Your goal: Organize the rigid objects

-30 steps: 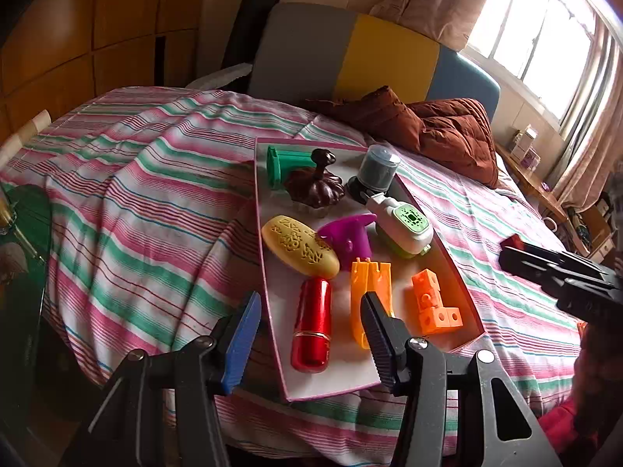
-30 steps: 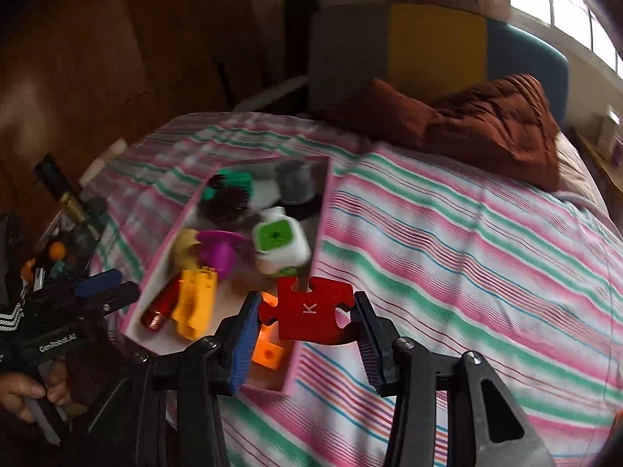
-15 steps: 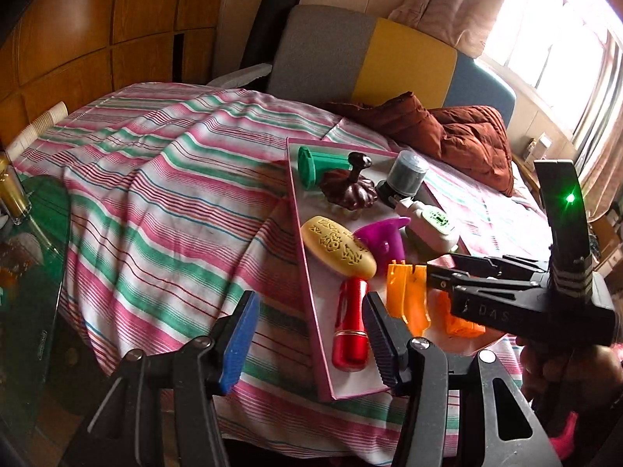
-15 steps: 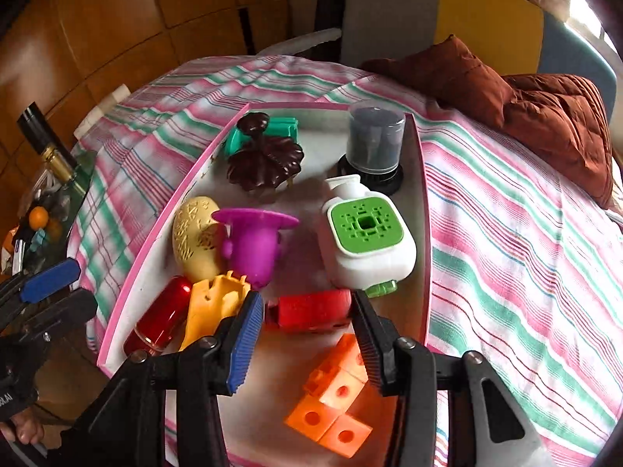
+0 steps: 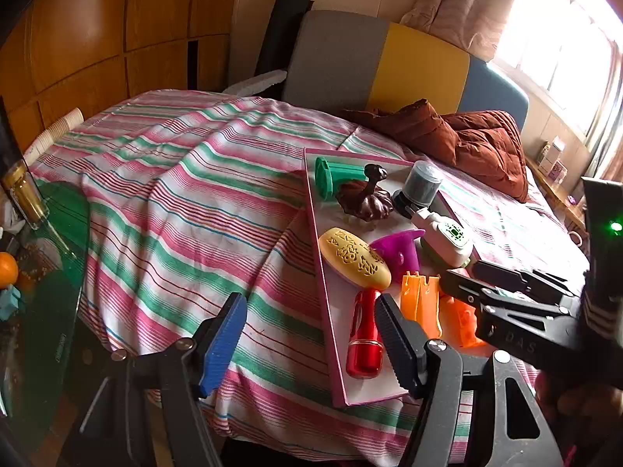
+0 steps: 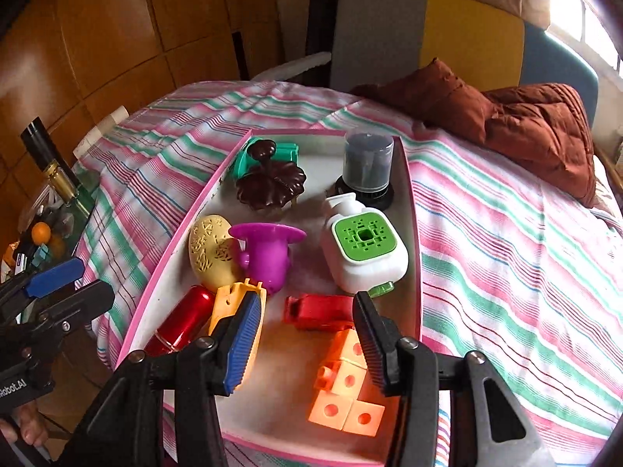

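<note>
A pink-rimmed white tray (image 6: 412,194) (image 5: 325,280) lies on the striped bed. It holds a red puzzle piece (image 6: 317,311), orange blocks (image 6: 346,397), an orange piece (image 6: 227,303), a red cylinder (image 6: 183,325) (image 5: 364,344), a magenta funnel (image 6: 266,253), a yellow oval (image 6: 210,251), a white-and-green box (image 6: 364,249), a brown lid (image 6: 270,186), a green piece (image 6: 245,159) and a grey jar (image 6: 368,163). My right gripper (image 6: 307,344) is open over the tray's near end, the red puzzle piece lying just beyond its fingertips. My left gripper (image 5: 311,344) is open and empty at the tray's left edge.
A brown quilted jacket (image 6: 525,132) lies at the back right of the bed. A glass side table (image 5: 43,257) with a bottle (image 5: 21,190) and an orange (image 5: 7,270) stands to the left. A grey, yellow and blue headboard (image 5: 389,66) is behind.
My right gripper carried the red puzzle piece over the tray, lowered it and opened; the piece now lies on the tray. My left gripper stayed open and drifted left.
</note>
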A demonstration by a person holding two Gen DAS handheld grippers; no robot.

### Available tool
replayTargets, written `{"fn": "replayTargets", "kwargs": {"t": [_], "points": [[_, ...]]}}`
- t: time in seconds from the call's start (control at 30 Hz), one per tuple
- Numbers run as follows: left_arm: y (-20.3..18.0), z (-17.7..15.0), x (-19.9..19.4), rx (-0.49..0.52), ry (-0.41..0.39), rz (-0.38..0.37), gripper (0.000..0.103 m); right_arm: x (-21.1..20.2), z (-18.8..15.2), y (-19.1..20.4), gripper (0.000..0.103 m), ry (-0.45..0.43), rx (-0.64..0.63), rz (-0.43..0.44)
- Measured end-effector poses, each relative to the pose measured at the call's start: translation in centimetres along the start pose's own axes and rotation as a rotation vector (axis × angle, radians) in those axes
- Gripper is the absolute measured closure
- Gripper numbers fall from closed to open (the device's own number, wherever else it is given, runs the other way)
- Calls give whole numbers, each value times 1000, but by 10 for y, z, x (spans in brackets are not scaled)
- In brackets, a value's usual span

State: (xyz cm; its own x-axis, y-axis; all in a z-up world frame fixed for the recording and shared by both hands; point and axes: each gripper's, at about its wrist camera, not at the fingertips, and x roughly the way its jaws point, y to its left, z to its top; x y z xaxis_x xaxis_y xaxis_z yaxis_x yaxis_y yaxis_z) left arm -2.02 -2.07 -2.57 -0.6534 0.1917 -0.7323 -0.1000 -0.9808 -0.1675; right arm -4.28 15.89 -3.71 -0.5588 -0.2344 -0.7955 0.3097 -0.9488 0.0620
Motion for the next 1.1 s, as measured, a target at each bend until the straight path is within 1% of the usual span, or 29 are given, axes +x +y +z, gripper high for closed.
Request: {"fn": "replayTargets", "kwargs": {"t": [0.17,0.3,0.4,0.47,0.53,0.6,0.63,0.73,0.87,1.0,1.1], "points": [[-1,1,-4,5,-8,18,30,-8,-6,6,54,-27,1,-40],[-5,1,-6,16,-11,41,25,-15,-13,5,54,-45,33,-58],[-8,0,-8,20,-14,61,22,-24,-18,3,54,-67,46,-99],[-10,0,-10,19,-25,75,15,-29,-19,2,54,-83,67,-120],[-12,-1,-13,15,-38,74,11,-36,-20,0,54,-101,92,-151],[-14,-1,-17,12,-55,78,6,-42,-22,-1,54,-123,113,-165],[-15,-2,-20,12,-63,83,0,-45,-23,-1,54,-133,119,-172],[-19,-2,-26,13,-88,93,0,-52,-23,-2,54,-153,128,-183],[-25,-3,-31,23,-109,129,0,-57,-23,-4,54,-159,133,-192],[-31,-4,-33,31,-117,201,0,-60,-24,-4,54,-164,139,-191],[-32,-5,-37,38,-130,216,0,-62,-25,-3,54,-172,144,-202]]}}
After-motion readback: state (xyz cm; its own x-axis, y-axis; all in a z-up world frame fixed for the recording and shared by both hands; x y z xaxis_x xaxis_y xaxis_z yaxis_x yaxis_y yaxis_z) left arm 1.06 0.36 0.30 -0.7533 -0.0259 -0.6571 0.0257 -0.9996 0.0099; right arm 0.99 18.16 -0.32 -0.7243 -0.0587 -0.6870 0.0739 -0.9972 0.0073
